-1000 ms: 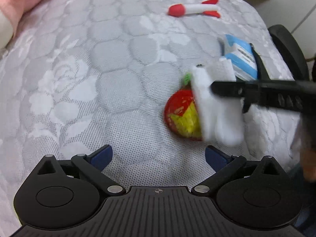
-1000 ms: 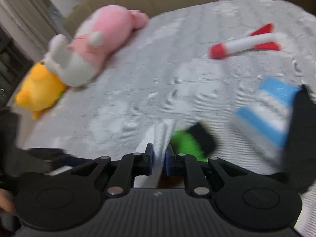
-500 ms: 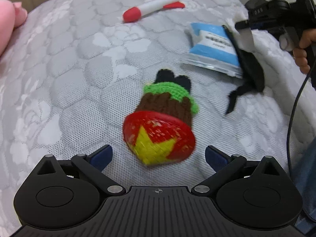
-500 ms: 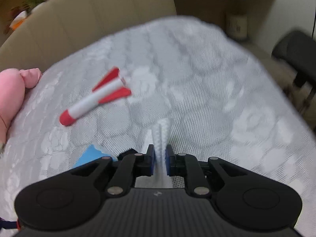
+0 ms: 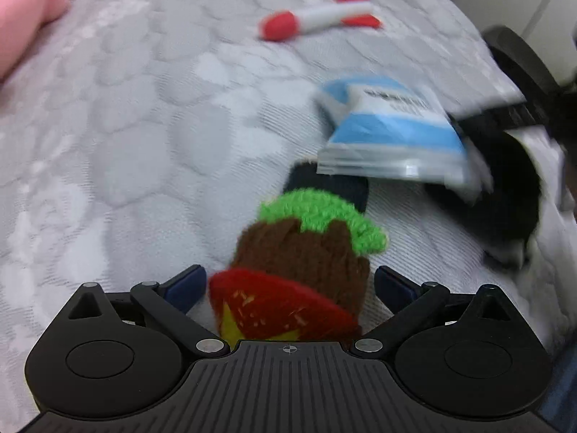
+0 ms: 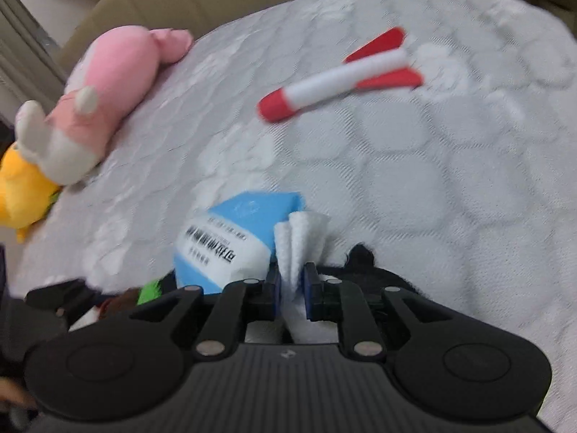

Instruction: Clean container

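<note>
The mattress (image 6: 450, 166), quilted in grey hexagons, carries everything. Near its far left edge lie a pink plush toy (image 6: 119, 86) and, touching it, a yellow plush toy (image 6: 21, 184). A red-and-white foam rocket (image 6: 339, 79) lies well apart, toward the far right. A blue-and-white wipe pack (image 5: 389, 130) sits near the right edge, with a black cloth (image 5: 505, 187) just beside it.

The container (image 5: 303, 267), a knitted pot with a brown body, green rim and red base bearing a yellow star, lies on its side toward the near edge. The left gripper (image 5: 288, 285) has its fingers spread wide, one either side of the pot and holding nothing; whether they touch the wool is hard to tell through the blur. The right gripper (image 6: 292, 281) has its fingers pinched on a folded white wipe (image 6: 299, 238).

The pot looks light, soft and squashy, not slippery. A gentle hold across the brown body seems best, leaving the mouth free for the wipe.
</note>
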